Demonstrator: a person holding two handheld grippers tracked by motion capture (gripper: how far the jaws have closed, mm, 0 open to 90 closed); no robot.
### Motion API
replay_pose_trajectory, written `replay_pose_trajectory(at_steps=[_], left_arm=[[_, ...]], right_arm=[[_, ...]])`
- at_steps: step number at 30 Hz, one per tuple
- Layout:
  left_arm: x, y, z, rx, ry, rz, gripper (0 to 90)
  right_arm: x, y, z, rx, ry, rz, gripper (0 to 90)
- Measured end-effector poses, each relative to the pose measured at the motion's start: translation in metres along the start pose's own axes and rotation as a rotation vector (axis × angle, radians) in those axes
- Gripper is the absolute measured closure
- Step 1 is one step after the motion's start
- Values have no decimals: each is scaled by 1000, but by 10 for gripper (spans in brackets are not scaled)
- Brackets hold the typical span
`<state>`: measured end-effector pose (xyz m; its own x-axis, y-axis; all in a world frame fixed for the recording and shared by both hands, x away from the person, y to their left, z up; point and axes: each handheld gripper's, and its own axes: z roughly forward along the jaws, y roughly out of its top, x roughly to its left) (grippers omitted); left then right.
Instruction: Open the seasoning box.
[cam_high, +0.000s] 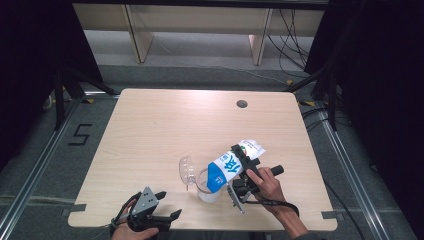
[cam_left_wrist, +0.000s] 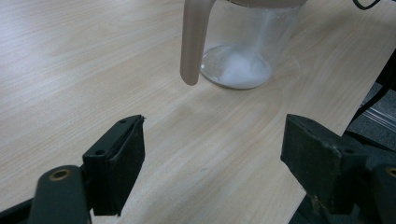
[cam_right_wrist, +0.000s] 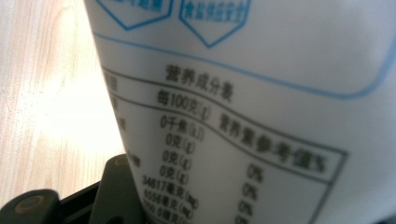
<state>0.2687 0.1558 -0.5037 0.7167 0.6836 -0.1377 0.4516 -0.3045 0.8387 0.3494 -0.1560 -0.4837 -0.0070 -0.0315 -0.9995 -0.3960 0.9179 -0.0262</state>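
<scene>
A white and blue bag (cam_high: 231, 167) with printed text is tipped mouth-down over a clear plastic jug (cam_high: 206, 187), with my right gripper (cam_high: 245, 162) shut around its middle. In the right gripper view the bag's nutrition label (cam_right_wrist: 243, 116) is pressed up close between the jaws. White powder lies in the bottom of the jug (cam_left_wrist: 238, 70), whose beige handle (cam_left_wrist: 194, 42) hangs toward me in the left gripper view. The jug's hinged lid (cam_high: 186, 170) stands flipped back on its left. My left gripper (cam_high: 167, 205) rests open near the table's front edge, left of the jug, with nothing between its fingers (cam_left_wrist: 116, 163).
The light wooden table (cam_high: 165, 130) has a round cable hole (cam_high: 242, 104) near its far right corner. Its front edge runs just below both hands. Dark stands and cables line the floor on both sides.
</scene>
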Motion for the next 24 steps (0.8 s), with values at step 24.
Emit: replay_pose_trajectory(at_steps=[24], left_arm=[[0, 0, 0, -5, -7, 1, 212]], right_arm=[[-1, -1, 0, 1, -3, -4, 495]])
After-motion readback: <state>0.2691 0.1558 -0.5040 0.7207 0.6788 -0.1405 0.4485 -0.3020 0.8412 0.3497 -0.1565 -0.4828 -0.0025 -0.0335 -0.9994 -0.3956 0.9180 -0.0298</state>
